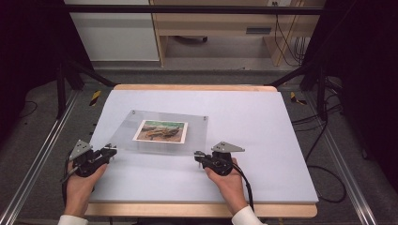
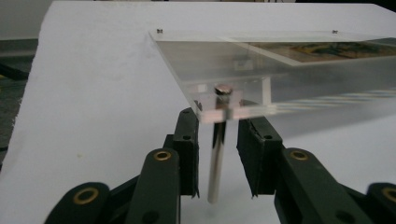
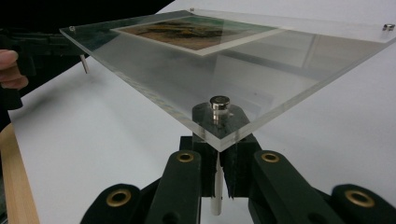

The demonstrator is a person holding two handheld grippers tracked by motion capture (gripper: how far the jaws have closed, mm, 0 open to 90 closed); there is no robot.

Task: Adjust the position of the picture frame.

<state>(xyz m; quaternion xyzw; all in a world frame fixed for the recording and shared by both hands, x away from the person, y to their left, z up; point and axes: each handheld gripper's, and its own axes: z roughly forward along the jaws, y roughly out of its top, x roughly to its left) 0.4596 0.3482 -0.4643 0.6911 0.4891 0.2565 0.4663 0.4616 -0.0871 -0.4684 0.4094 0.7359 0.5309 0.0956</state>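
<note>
The left gripper sits near the desk's left edge, its jaws apart on either side of a frame leg, not touching it. The clear frame with its photo lies mid-desk. The right gripper, toward the front edge, is clamped on another leg

A clear acrylic frame shows a brown-green, perhaps landscape, picture over a white table cover.
</note>
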